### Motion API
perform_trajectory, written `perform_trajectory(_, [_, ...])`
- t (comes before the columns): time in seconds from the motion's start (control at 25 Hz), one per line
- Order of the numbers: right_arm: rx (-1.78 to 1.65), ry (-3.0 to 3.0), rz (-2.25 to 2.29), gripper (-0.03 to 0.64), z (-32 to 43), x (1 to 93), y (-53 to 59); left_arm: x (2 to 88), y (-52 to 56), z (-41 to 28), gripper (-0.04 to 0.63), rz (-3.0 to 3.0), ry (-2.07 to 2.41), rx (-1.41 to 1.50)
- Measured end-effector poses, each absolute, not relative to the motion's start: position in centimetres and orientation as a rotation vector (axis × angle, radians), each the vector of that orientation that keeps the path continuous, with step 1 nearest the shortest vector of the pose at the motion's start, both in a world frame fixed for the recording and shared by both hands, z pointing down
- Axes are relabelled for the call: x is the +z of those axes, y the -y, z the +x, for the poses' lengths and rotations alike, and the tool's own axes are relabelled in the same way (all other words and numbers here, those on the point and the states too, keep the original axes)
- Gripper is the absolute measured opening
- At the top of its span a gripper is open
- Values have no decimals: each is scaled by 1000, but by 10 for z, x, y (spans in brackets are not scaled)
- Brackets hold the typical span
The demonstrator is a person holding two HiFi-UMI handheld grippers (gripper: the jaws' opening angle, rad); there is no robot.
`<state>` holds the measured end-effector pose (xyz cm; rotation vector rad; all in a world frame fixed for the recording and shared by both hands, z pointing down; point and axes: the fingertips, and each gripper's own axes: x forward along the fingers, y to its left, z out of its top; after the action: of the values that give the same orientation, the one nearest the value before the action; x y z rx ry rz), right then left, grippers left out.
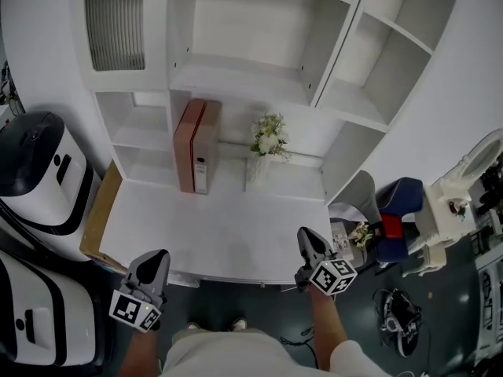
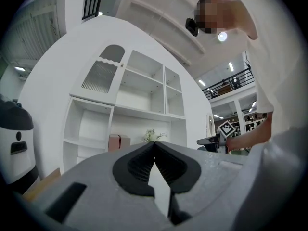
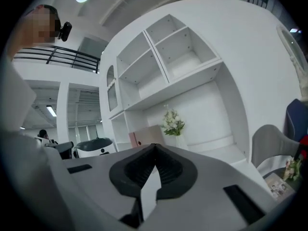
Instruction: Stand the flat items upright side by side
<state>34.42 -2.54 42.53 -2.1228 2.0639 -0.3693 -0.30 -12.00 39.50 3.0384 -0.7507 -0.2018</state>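
Observation:
Two pink-brown binders (image 1: 196, 144) stand upright side by side at the back left of the white desk (image 1: 220, 226), against the shelf unit's lower divider. They also show small in the left gripper view as binders (image 2: 118, 142) and in the right gripper view as binders (image 3: 144, 136). My left gripper (image 1: 159, 256) hangs at the desk's front left corner, its jaws shut and empty (image 2: 154, 143). At the front right edge, my right gripper (image 1: 305, 234) is also shut with nothing in it (image 3: 155, 146). Both are well short of the binders.
A vase of white flowers (image 1: 268, 144) stands right of the binders. The white shelf unit (image 1: 259, 61) rises behind the desk. Two white-and-black machines (image 1: 35, 171) and a cardboard sheet (image 1: 98, 210) are at the left. A grey chair (image 1: 357, 191) and a blue seat (image 1: 397, 210) stand at the right.

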Motion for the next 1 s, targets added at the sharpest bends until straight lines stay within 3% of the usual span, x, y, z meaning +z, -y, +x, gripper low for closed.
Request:
perform_trajectory(0.56, [-3, -1997, -2296, 2, 337, 332, -64, 361, 120, -7, 11, 3085, 719, -298])
perform_trajectory(1.0, [61, -1935, -2439, 2, 327, 327, -84, 358, 124, -31, 12, 3055, 790, -293])
